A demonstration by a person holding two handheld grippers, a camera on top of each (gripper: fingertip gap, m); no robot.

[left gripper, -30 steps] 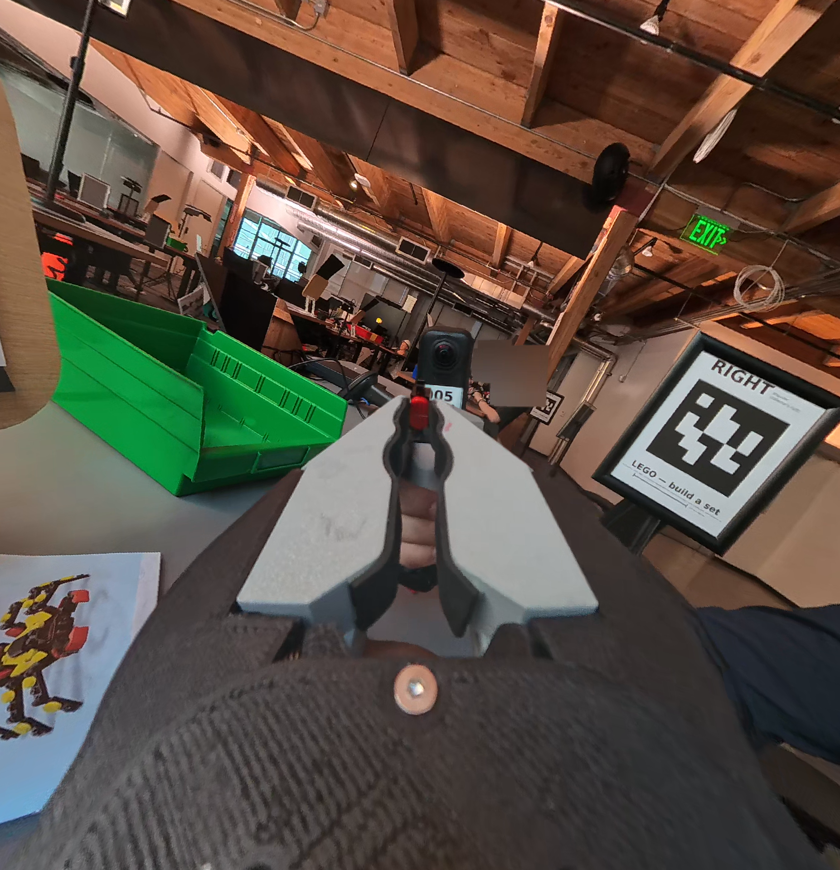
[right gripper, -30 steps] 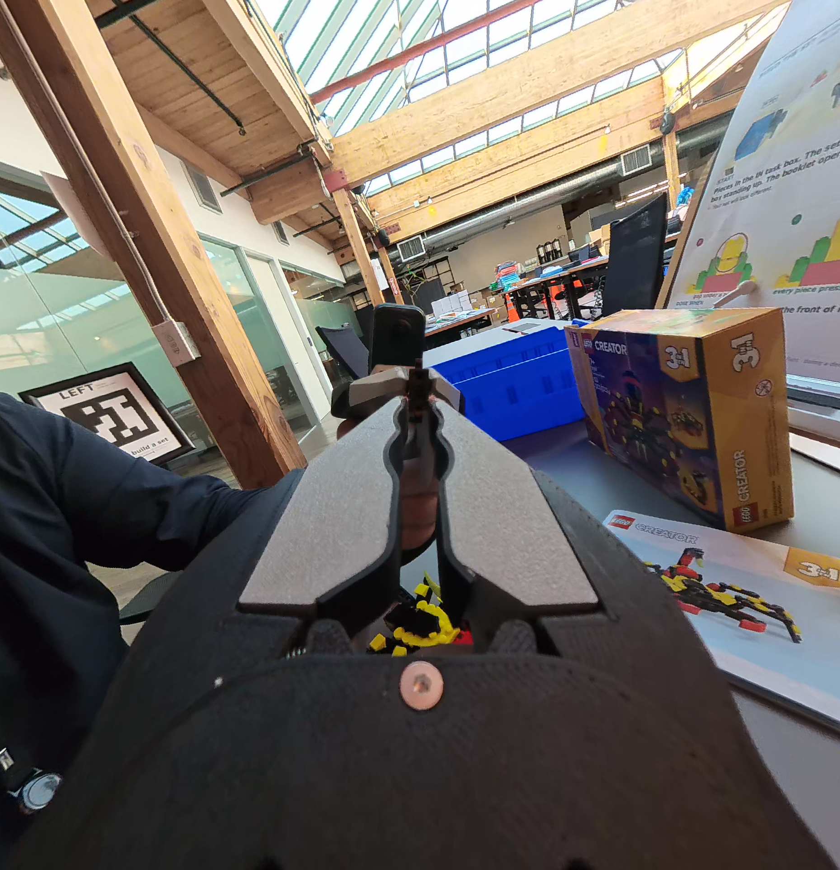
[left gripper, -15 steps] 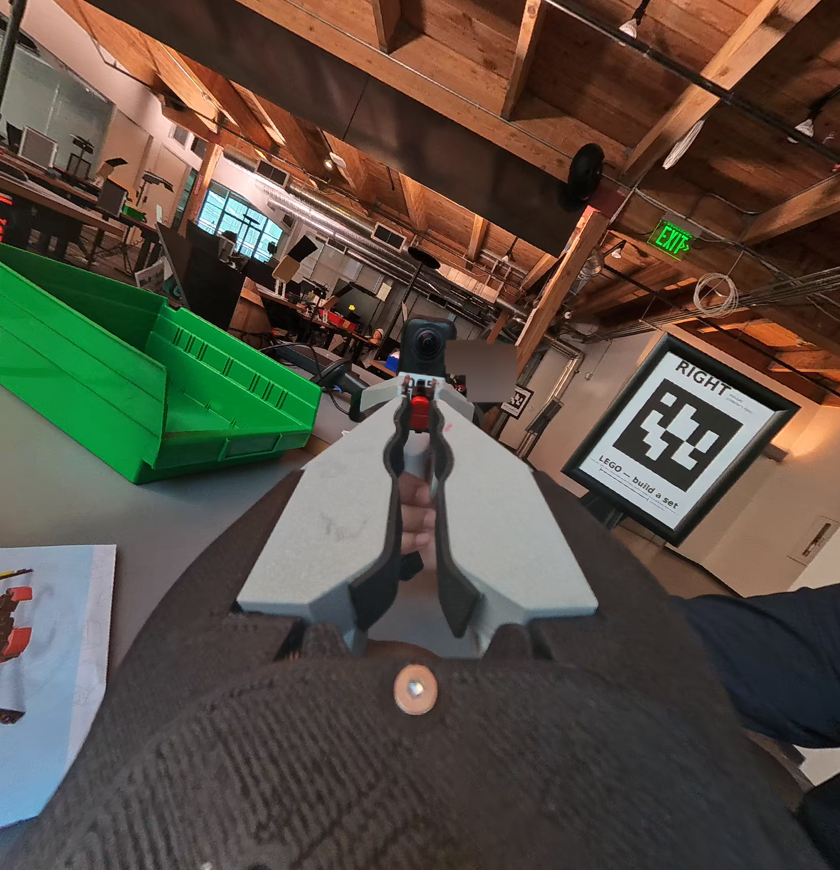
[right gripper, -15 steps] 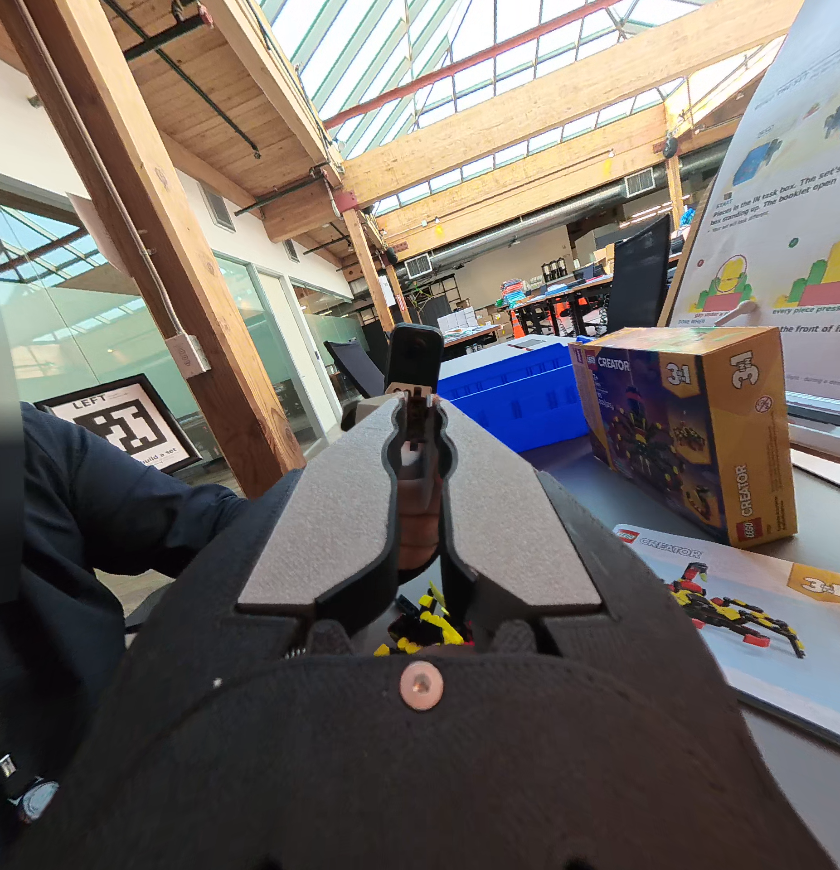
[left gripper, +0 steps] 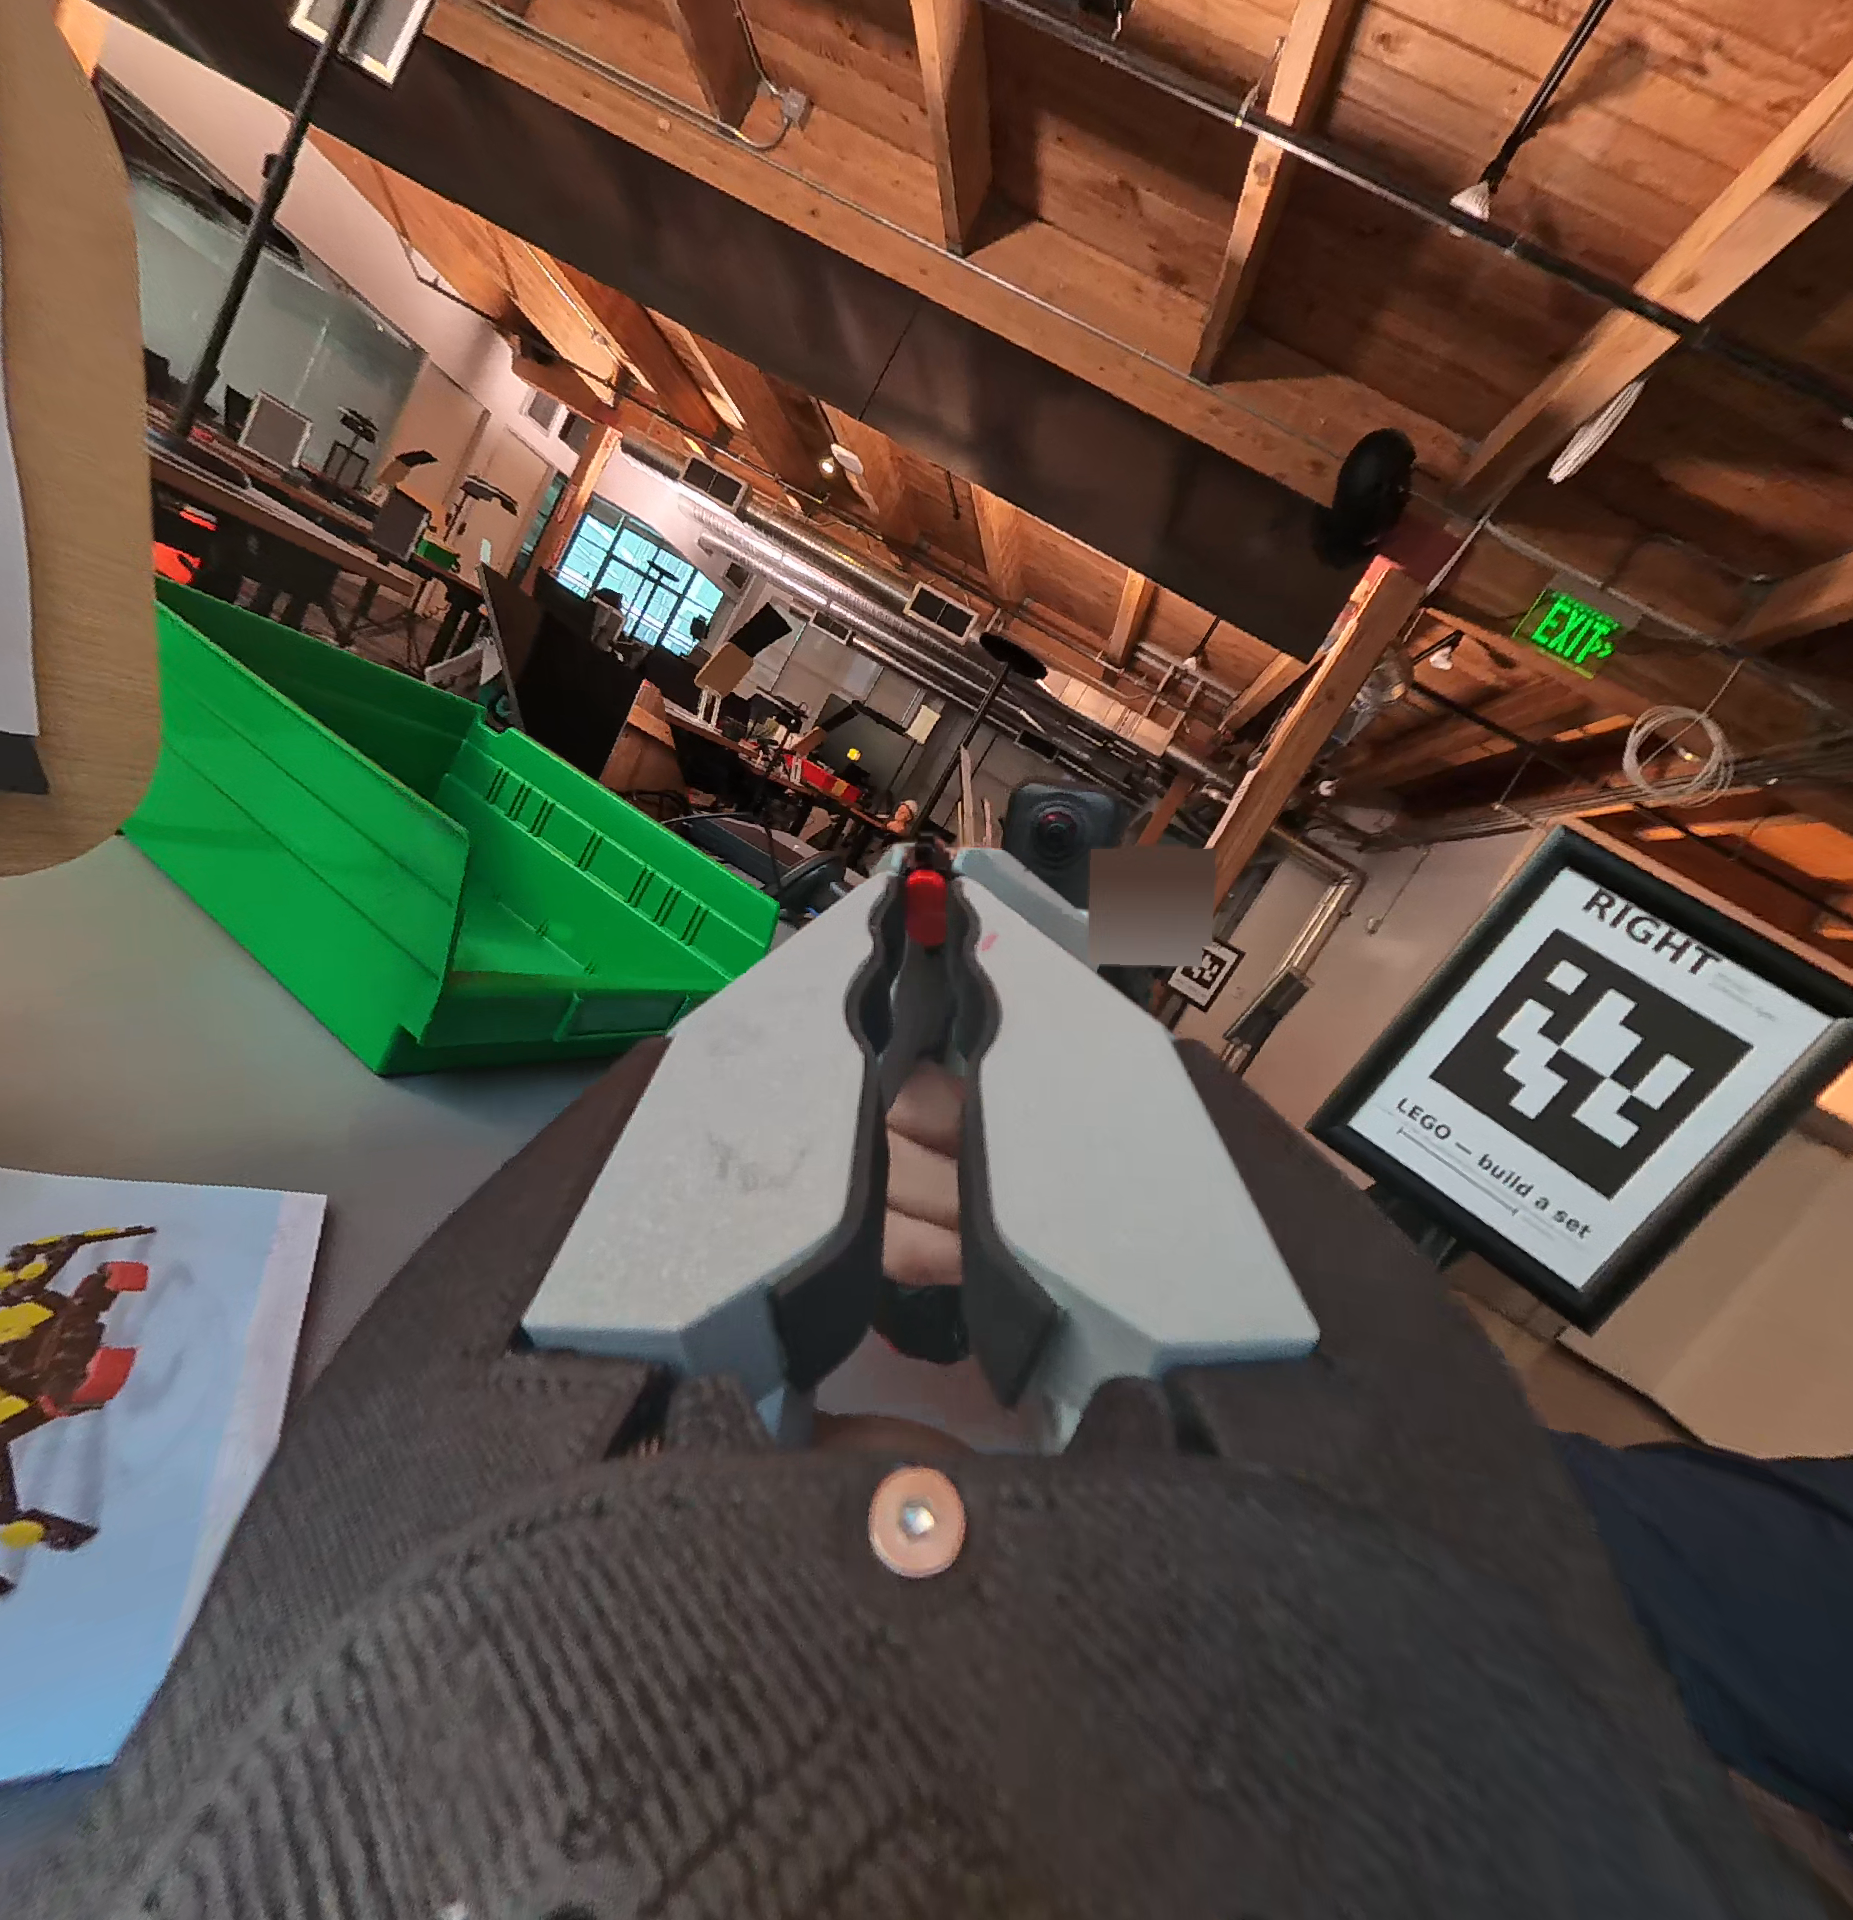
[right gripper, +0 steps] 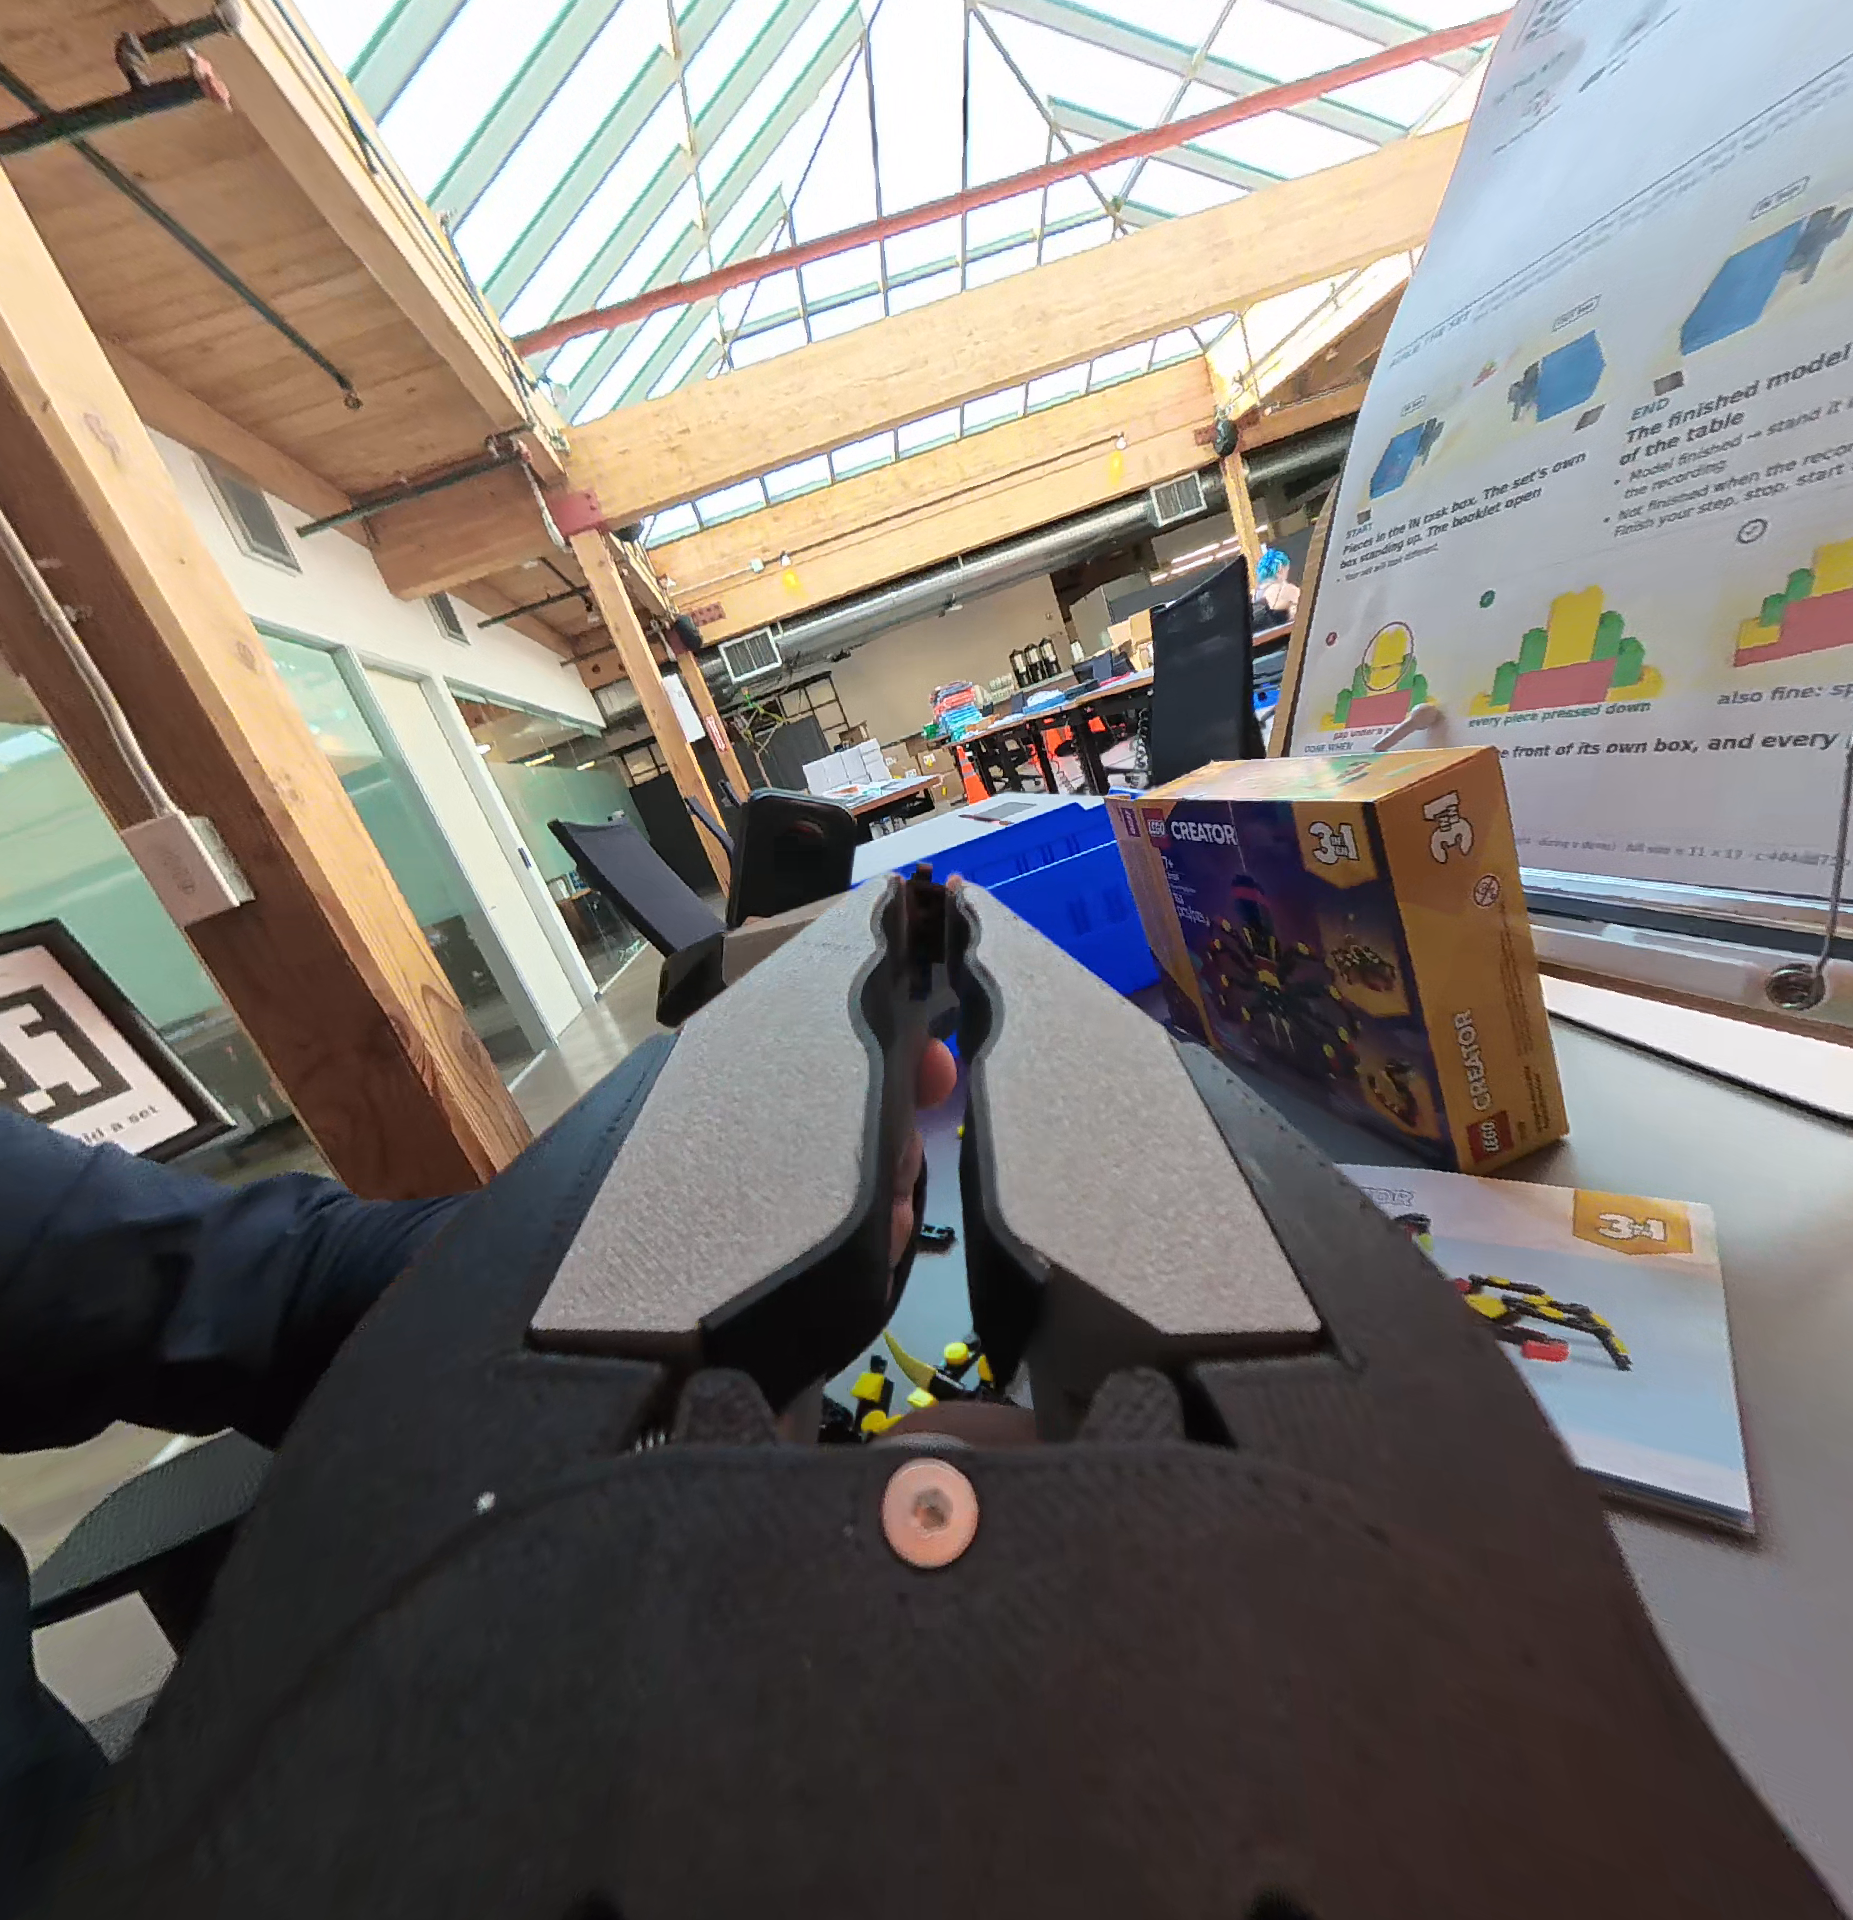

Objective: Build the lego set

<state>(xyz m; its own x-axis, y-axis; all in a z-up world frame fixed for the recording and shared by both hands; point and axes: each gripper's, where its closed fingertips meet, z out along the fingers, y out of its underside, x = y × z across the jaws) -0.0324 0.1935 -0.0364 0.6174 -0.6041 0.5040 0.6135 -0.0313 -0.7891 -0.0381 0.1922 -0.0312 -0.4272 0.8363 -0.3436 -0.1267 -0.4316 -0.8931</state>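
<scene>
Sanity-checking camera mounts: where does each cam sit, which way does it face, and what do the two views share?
Left wrist view: on the left claw, looking along its fingers, tilted up over the grey table to the green bin and timber ceiling; its tips pinch a small red piece.
Right wrist view: on the right claw, tilted up toward the skylight, blue bin and yellow set box; its tips pinch a small dark piece.
Shared: each shows the other claw tip-to-tip, the person's fingers, a dark sleeve, and the booklet.
</scene>
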